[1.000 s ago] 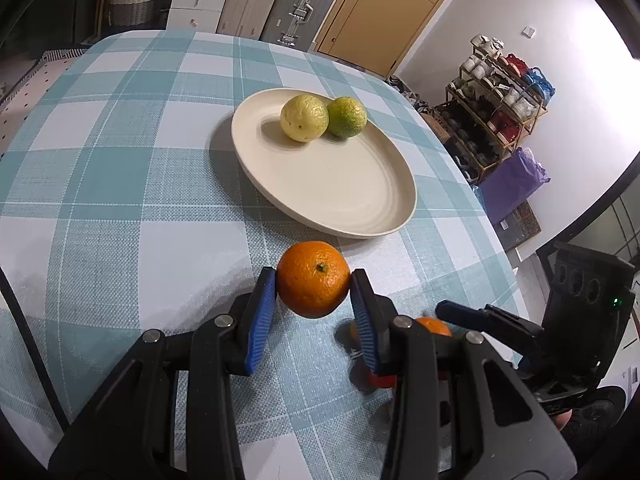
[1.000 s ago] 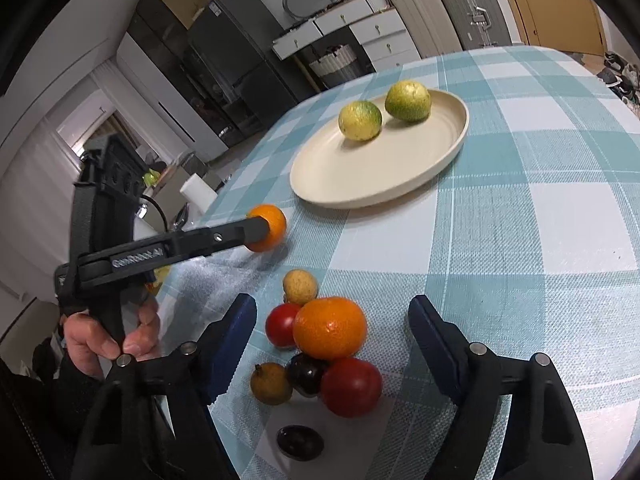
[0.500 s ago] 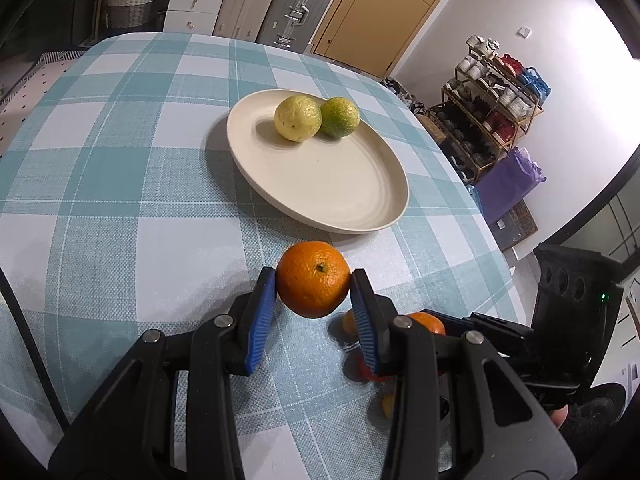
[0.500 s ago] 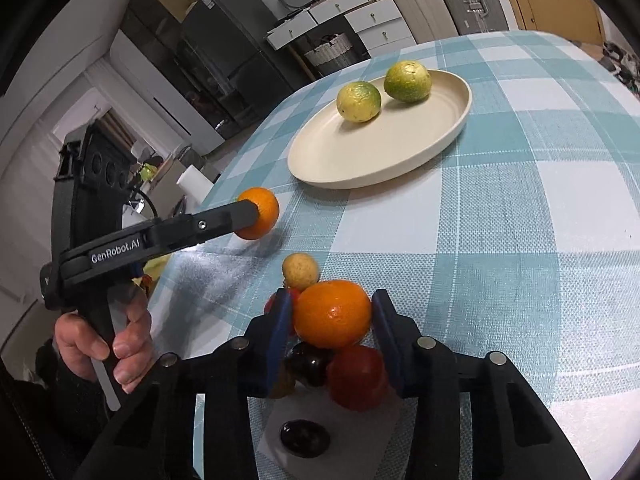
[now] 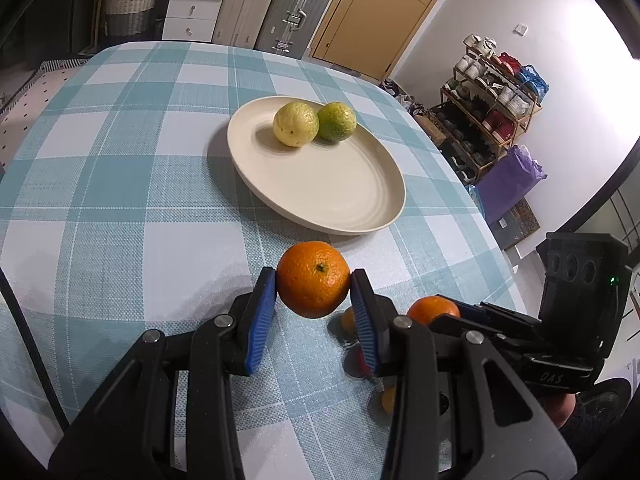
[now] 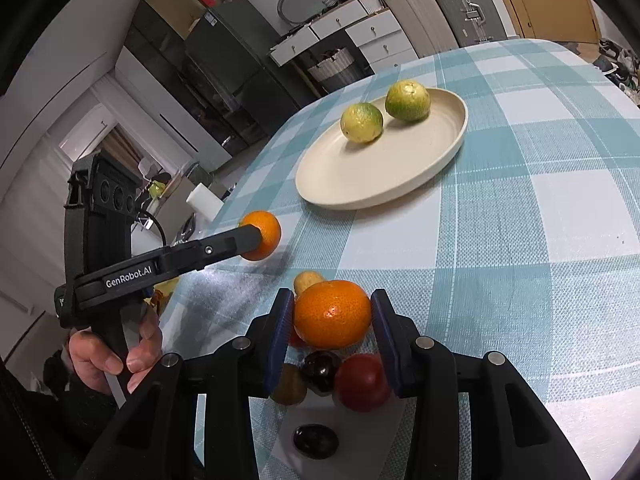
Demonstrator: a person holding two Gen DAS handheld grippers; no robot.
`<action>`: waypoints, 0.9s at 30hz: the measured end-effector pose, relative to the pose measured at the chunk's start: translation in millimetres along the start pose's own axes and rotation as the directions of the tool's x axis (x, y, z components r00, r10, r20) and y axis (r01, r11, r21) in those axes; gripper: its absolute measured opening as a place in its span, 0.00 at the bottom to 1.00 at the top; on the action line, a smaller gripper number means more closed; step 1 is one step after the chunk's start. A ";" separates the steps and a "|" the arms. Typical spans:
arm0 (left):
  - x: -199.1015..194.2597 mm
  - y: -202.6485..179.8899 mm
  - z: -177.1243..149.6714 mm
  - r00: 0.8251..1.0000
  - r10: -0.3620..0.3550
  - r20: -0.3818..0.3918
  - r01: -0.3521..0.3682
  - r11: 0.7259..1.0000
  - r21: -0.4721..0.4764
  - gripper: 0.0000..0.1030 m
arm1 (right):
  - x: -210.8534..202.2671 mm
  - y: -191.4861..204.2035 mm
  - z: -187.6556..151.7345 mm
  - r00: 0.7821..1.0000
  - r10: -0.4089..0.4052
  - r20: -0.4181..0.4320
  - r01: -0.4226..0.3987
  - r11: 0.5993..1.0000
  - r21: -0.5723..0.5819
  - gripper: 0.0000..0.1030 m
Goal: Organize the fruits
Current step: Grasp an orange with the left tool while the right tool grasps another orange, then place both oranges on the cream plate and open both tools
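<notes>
My left gripper [image 5: 313,304] is shut on an orange [image 5: 313,279] and holds it above the checked tablecloth, short of the cream plate [image 5: 352,204]. The plate holds a yellow citrus [image 5: 296,124] and a green citrus [image 5: 337,121]. My right gripper [image 6: 331,322] is shut on a second orange [image 6: 332,314], lifted just over a pile of small fruits. In the right wrist view the left gripper [image 6: 260,240] with its orange [image 6: 266,232] is to the left, and the plate [image 6: 360,184] lies beyond.
Under my right gripper lie a red fruit [image 6: 362,378], a dark fruit [image 6: 320,366], a brownish fruit [image 6: 290,390], a tan fruit [image 6: 306,280] and a dark one [image 6: 315,440] on a white sheet. The table edge [image 5: 496,248] is close on the right.
My right gripper closed on the second orange and lifted it slightly off the pile. My left gripper, still holding its orange, drew back a little from the plate.
</notes>
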State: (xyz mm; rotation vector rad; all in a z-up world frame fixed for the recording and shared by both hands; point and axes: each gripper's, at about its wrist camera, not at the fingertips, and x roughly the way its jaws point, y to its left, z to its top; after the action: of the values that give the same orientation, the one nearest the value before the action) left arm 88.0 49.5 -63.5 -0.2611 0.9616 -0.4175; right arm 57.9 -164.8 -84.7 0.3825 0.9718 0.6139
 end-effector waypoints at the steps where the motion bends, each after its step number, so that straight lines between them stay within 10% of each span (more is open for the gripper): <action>1: 0.0 0.1 0.6 1.000 0.002 0.001 -0.002 1.000 0.002 0.34 | -0.3 -0.1 1.4 1.000 0.006 0.000 -0.006 1.000 0.003 0.39; 27: 15.9 11.1 67.0 0.999 0.024 0.049 -0.023 0.999 -0.022 0.34 | 2.8 10.4 79.9 0.997 0.012 0.079 -0.006 0.997 -0.074 0.39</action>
State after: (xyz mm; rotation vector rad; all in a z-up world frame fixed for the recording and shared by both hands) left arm 154.4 54.2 -42.7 -0.2782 0.9209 -0.3778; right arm 124.1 -157.6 -39.3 0.3436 0.8696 0.6366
